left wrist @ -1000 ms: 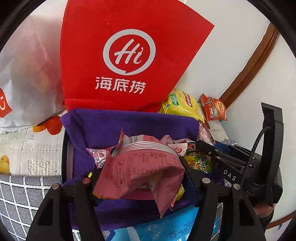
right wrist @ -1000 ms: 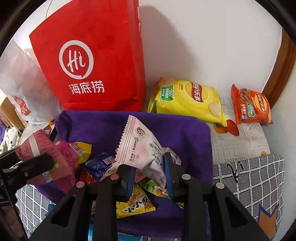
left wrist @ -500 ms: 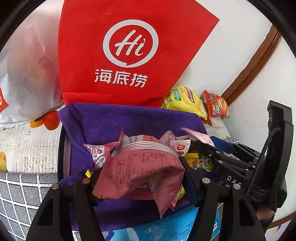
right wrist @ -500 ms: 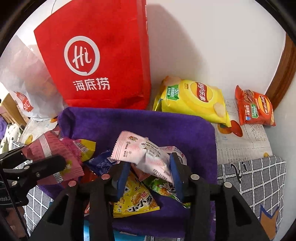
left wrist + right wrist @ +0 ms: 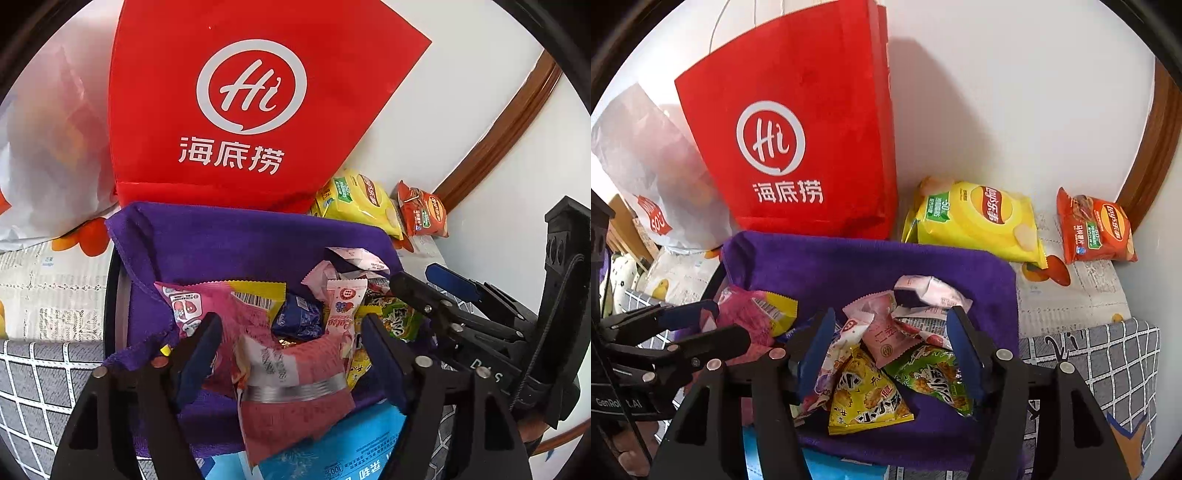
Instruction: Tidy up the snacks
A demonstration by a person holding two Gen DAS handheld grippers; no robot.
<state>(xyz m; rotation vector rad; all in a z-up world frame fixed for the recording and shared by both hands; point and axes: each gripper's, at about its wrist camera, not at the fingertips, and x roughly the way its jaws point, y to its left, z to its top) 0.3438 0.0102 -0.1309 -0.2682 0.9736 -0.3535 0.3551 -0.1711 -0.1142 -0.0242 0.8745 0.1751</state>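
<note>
I see both claws spread wide over the purple-lined basket [image 5: 827,258], gripping nothing: my left gripper [image 5: 290,345] hangs above a loose pink packet [image 5: 295,402], my right gripper [image 5: 890,341] above yellow [image 5: 866,395] and green [image 5: 931,376] packets; two chip bags [image 5: 975,221] lie behind the basket by the wall

A heap of small snack packets [image 5: 886,343] is seen on a purple cloth [image 5: 849,266]: pink, yellow and green ones, crumpled and overlapping. A large pink packet [image 5: 291,384] is seen at the near edge. A yellow chip bag [image 5: 975,221] and an orange one [image 5: 1093,230] are laid flat beyond the cloth, apart.
</note>
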